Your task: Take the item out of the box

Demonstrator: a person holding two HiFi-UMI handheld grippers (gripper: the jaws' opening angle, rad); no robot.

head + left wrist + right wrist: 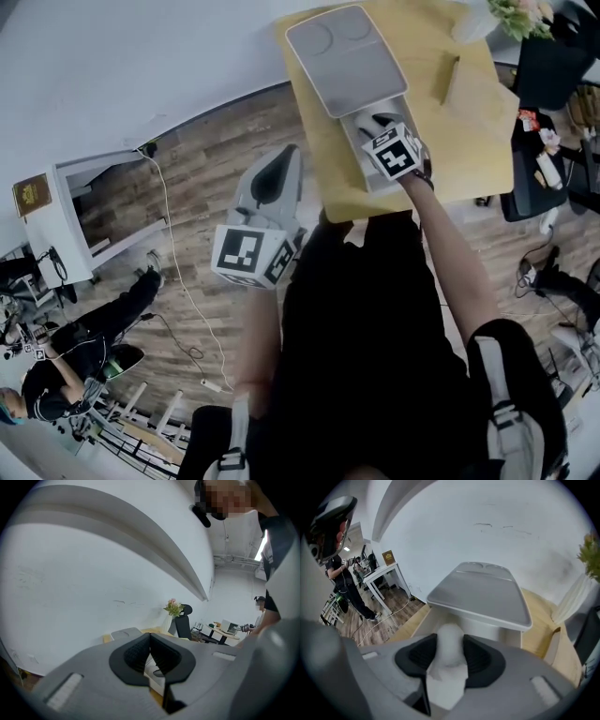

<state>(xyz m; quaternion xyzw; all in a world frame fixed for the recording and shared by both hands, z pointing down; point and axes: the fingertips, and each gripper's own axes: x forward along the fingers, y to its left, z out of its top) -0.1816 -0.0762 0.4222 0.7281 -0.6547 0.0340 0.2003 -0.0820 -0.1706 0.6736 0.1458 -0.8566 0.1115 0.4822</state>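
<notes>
A grey box (367,161) stands on the wooden table (469,141), its flat lid (345,58) swung open toward the wall. My right gripper (377,127) reaches into the box. In the right gripper view its pads (477,656) are shut on a white, softly wrapped item (449,641) just in front of the box's pale wall (487,626), under the raised lid (480,595). My left gripper (272,183) hangs left of the table over the floor, pointing at the table edge. In the left gripper view its jaws (150,654) are shut with nothing between them.
A vase of flowers (487,17) and a small wooden block (451,80) stand at the table's far end. A black chair (544,75) is to the right. On the left are a white desk (84,211), a floor cable (178,267) and a person (75,361).
</notes>
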